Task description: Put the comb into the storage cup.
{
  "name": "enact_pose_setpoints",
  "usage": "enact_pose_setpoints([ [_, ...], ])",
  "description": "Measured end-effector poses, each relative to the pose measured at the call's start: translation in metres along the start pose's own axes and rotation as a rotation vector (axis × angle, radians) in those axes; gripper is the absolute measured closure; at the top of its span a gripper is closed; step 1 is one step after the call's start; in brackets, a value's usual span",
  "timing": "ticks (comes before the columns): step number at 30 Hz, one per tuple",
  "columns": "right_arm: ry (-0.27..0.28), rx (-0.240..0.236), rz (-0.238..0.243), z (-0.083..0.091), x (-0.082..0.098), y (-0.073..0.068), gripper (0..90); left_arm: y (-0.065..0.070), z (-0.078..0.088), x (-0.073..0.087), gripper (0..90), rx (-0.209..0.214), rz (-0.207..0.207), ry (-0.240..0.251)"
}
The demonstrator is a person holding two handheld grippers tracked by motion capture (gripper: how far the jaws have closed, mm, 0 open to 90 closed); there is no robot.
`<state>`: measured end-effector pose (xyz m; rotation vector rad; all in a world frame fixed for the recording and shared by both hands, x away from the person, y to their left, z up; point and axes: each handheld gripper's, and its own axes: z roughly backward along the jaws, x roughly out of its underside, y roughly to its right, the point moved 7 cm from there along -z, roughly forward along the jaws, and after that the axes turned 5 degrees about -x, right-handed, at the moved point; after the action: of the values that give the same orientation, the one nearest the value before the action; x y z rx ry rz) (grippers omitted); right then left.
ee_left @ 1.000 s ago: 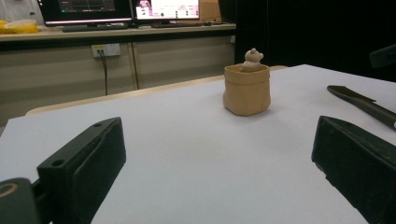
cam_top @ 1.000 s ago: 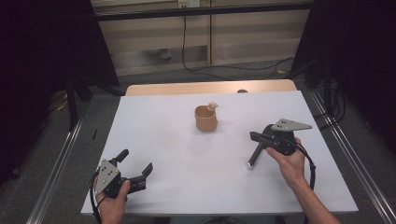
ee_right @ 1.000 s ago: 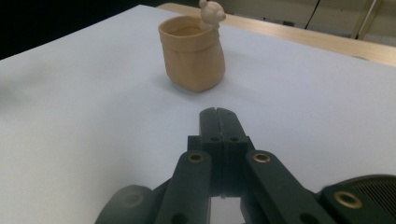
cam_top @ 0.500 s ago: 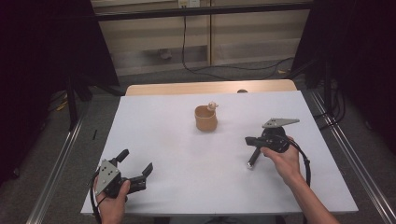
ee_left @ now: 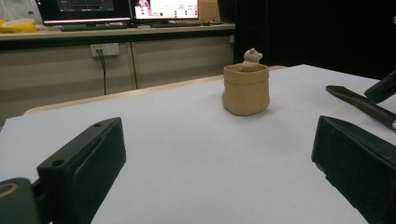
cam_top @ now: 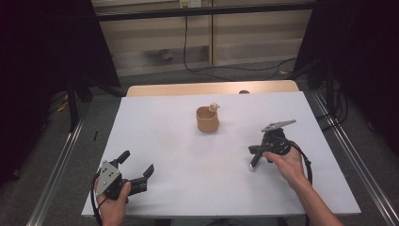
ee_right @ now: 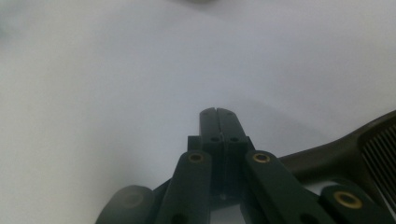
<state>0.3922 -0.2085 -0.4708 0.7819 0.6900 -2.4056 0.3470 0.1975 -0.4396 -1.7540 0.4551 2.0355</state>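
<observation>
Resting on the bench (cam_top: 188,188) near its front edge, well left of the cup (cam_top: 207,119), the left hand-held gripper (cam_top: 136,175) stands with its jaws spread wide and nothing between them; its view looks level across the white surface straight at the cup (ee_left: 246,89), which suggests it is staged for an approach. The cup sits upright toward the back middle of the bench with a small figure (cam_top: 214,106) in its mouth, clear of both tools. The right hand-held gripper (cam_top: 254,165) lies to the right of the cup and nearer the person, tilted down with its tip close to the surface; its jaws are pressed fully together and grip nothing (ee_right: 217,116), judged a neutral carrying posture.
</observation>
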Motion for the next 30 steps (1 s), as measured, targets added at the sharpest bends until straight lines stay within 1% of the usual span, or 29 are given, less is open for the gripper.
enact_pose_setpoints([
  [2, -0.020, -0.010, -0.006, -0.001, 0.002, -0.001, 90.0, 0.000, 0.000, 0.000, 3.1, 0.000, -0.002, -0.001],
  [4, -0.026, -0.011, -0.001, -0.002, 0.003, -0.001, 90.0, 0.000, 0.000, 0.000, 3.1, 0.001, 0.001, 0.002],
  [5, -0.047, -0.018, -0.003, -0.004, 0.005, -0.002, 90.0, 0.001, 0.000, -0.001, 3.0, 0.002, 0.009, 0.006],
  [7, -0.065, -0.016, -0.006, -0.006, 0.006, -0.002, 90.0, 0.001, 0.000, -0.001, 3.1, 0.002, 0.007, 0.005],
  [10, -0.080, -0.022, -0.003, -0.008, 0.008, -0.002, 90.0, 0.000, 0.000, -0.001, 3.1, 0.003, 0.006, 0.006],
  [13, -0.087, -0.028, -0.008, -0.010, 0.009, -0.003, 90.0, 0.000, 0.000, -0.001, 3.1, 0.004, 0.010, 0.007],
  [16, -0.096, -0.035, -0.014, -0.012, 0.011, -0.003, 90.0, 0.001, 0.000, -0.002, 3.0, 0.002, 0.005, 0.011],
  [17, -0.100, -0.037, -0.005, -0.013, 0.012, -0.003, 90.0, 0.000, 0.000, -0.002, 3.1, 0.001, 0.003, 0.011],
  [22, -0.115, -0.038, -0.003, -0.015, 0.013, -0.003, 90.0, 0.000, 0.000, -0.001, 3.1, 0.003, 0.006, 0.008],
  [23, -0.126, -0.033, 0.005, -0.015, 0.014, -0.003, 90.0, 0.001, 0.000, -0.001, 3.0, 0.007, 0.004, 0.008],
  [24, -0.126, -0.033, 0.005, -0.015, 0.014, -0.003, 90.0, 0.001, 0.000, -0.001, 3.1, 0.007, 0.004, 0.008],
  [25, -0.137, -0.035, 0.005, -0.014, 0.015, -0.005, 90.0, 0.001, 0.000, -0.001, 3.0, 0.004, 0.006, 0.009],
  [30, -0.143, -0.037, 0.006, -0.015, 0.016, -0.005, 90.0, 0.001, 0.000, -0.001, 3.1, 0.007, 0.005, 0.007],
])
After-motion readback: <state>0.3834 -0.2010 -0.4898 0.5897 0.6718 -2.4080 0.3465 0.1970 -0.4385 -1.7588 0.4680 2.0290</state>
